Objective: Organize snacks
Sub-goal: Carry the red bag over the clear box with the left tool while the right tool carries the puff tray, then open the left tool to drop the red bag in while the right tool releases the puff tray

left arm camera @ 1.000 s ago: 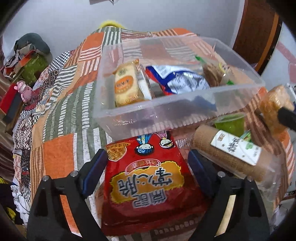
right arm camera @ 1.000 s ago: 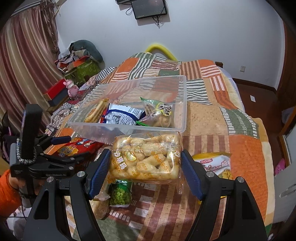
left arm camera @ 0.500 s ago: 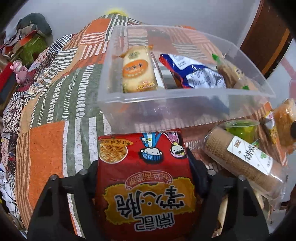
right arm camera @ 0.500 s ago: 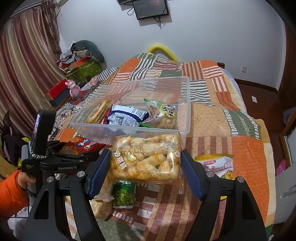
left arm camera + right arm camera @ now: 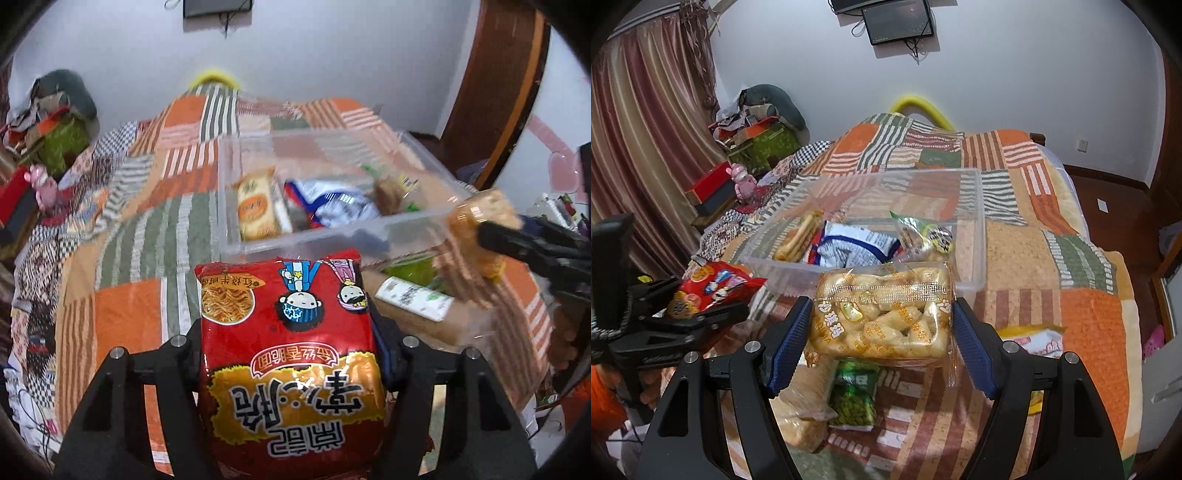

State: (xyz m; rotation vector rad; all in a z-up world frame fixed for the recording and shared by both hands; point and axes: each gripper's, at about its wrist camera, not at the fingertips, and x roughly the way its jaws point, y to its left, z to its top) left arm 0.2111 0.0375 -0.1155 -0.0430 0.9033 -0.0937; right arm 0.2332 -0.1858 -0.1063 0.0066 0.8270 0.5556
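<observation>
Step in hand, as judged: both packs are being carried toward the clear plastic bin (image 5: 975,229) on the bed (image 5: 1089,314).

- Left gripper (image 5: 288,339): gripping a red noodle packet (image 5: 288,354) by its two side edges, jaws pressing in narrow against the wrapper. The packet is sitting lifted off the quilt, its far end reaching just short of the bin's near wall (image 5: 332,236).
- Right gripper (image 5: 881,332): gripping a clear bag of fried pastry pieces (image 5: 882,314) across its width, jaws fairly wide with the blue pads (image 5: 792,339) touching both ends. The bag is hanging above the loose snacks, just in front of the bin's near rim.
- Bin contents: a biscuit pack (image 5: 256,210) at the left, a blue-and-white bag (image 5: 332,206) in the middle, a small green-edged bag (image 5: 923,232) at the right. The far half of the bin is looking free.
- Remaining on the bed: a round cracker roll (image 5: 809,402), a green pea packet (image 5: 855,395), a yellow-and-white bag (image 5: 1034,339).

Handling note: each pack needs raising clear of the near wall before going forward, then lowering into the free far half. Taking turns seems wise, as the two grippers are working close together. The pastry bag is looking brittle, so squeezing harder risks crushing it.
</observation>
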